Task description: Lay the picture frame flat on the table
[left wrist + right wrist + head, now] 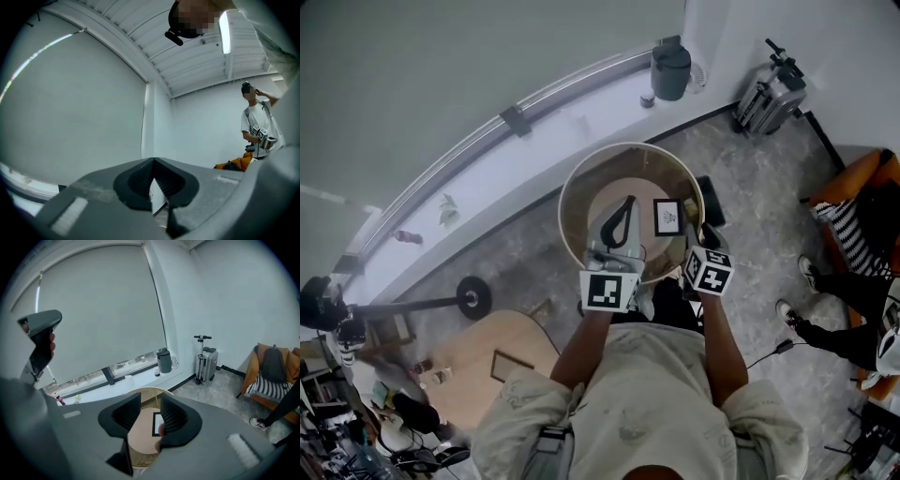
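The black picture frame (667, 217) with a white mat appears to lie flat, face up, on the round glass table (572, 192), right of its middle. In the right gripper view the frame (156, 423) shows partly between the jaws, over the beige disc under the glass. My left gripper (627, 204) hangs over the table's middle, left of the frame, tilted up toward the wall; its fingertips meet with nothing held (153, 161). My right gripper (694, 232) hovers at the frame's near right corner, open and empty (150, 404), looking down at the table.
A grey bin (671, 70) stands on the window ledge behind the table. A suitcase with a scooter handle (769, 94) stands at the back right. An orange chair (862, 211) and a seated person's legs (825, 323) are at right. A wooden board (492, 361) lies at left.
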The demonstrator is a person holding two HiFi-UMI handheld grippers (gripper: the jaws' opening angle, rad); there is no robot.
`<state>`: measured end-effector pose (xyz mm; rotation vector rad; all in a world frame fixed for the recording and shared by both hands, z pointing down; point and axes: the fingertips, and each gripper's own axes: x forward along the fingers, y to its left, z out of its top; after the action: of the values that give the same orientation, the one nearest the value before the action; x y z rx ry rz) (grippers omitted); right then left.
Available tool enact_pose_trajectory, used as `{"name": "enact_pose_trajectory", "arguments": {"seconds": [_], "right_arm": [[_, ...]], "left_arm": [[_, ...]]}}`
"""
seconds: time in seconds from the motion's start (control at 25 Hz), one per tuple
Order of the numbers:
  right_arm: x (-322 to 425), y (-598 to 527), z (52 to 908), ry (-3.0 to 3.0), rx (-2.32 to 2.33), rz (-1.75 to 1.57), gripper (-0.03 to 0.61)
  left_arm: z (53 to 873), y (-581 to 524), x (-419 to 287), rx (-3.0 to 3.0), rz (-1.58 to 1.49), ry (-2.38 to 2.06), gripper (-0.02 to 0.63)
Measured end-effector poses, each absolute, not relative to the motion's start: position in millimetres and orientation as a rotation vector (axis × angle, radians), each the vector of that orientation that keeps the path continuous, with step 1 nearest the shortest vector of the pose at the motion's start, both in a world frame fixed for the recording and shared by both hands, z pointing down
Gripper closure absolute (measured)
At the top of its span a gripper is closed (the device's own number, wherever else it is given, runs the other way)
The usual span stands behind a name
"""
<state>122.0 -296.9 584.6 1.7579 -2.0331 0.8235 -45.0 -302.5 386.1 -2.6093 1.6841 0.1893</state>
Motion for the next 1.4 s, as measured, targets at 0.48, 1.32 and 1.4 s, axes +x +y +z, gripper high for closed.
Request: {"name": "enact_pose_trajectory", "arguments": {"seconds": [0.48,1.32,1.4], "right_arm": [[134.9,-302.3,485.6,-2.162,1.924,0.623,0.443],[121.6,-280.1,315.1,-2.34,2.03,0.0,0.443],[118.9,-276.9,307.1,-2.361,2.023,-0.005,0.445]], "left_arm": [[353.7,-296.1,-52.1,-2.599,0.231,1.65,0.611],[299.1,-283.5,-45.8,-2.546,0.277,1.572,0.611],[296.7,-282.5,-46.0,-2.543,0.278,1.569,0.611]]}}
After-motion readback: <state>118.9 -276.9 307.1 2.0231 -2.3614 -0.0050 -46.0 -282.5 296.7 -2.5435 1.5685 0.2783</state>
